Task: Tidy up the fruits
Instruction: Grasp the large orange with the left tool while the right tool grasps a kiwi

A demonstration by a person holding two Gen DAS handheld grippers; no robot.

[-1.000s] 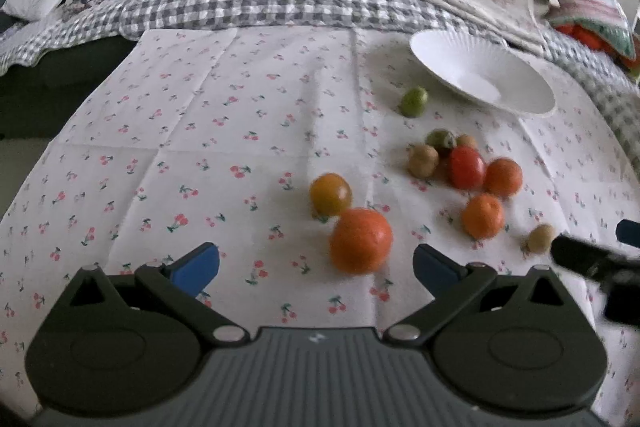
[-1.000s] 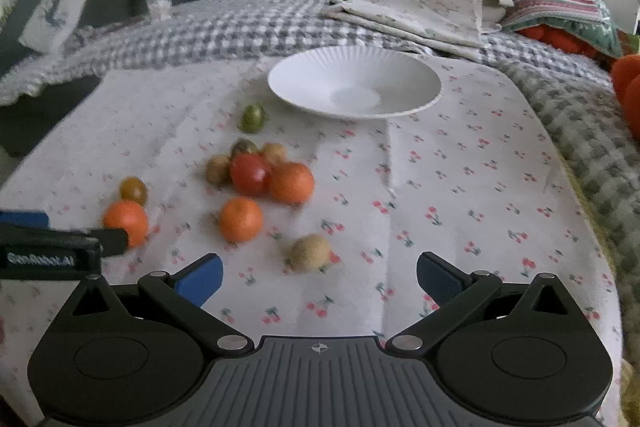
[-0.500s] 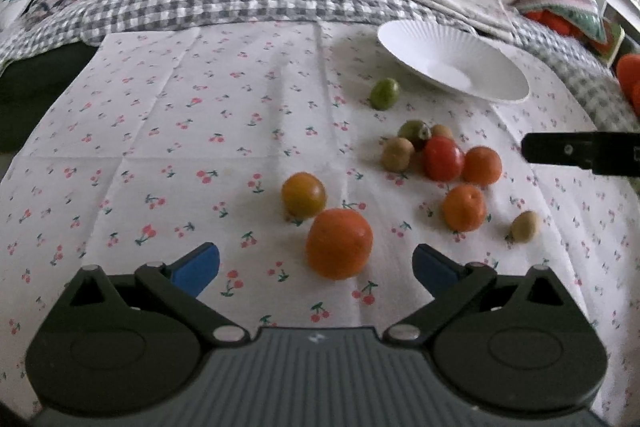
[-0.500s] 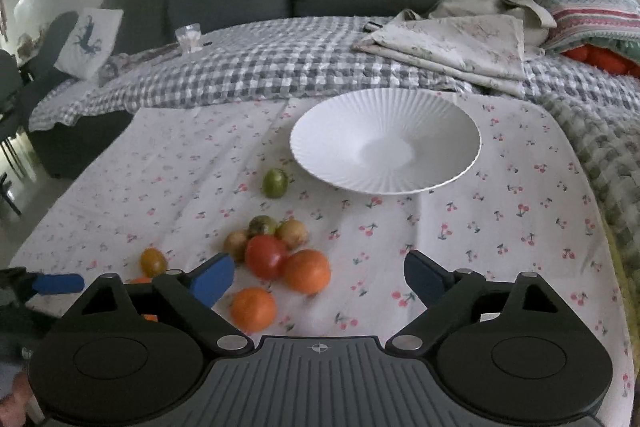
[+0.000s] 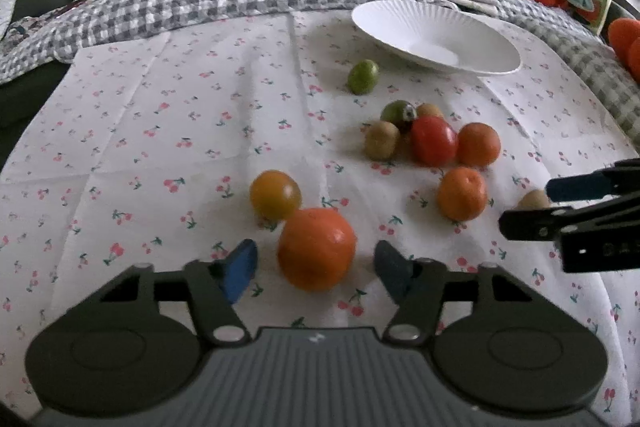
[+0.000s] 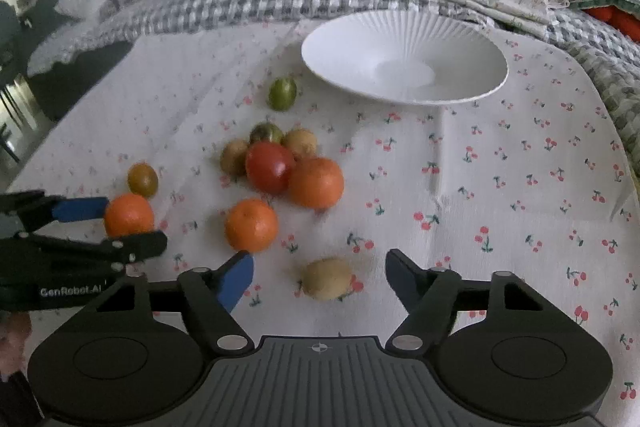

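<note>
Reaching for fruit, nothing yet in the bowl (image 6: pixel 404 63), which sits well beyond on the cloth (image 6: pixel 500 187). My left gripper (image 5: pixel 316 267) straddles the orange (image 5: pixel 317 254), jaws wide and apart from it; next I close and lift. My right gripper (image 6: pixel 320 279) is spread wide around the kiwi (image 6: pixel 327 278).

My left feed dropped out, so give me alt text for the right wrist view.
The open right gripper points at a small brown kiwi lying between its blue fingertips on a cherry-print tablecloth. Beyond lie oranges, a red tomato and an empty white bowl; at left, the left gripper straddles an orange.
</note>
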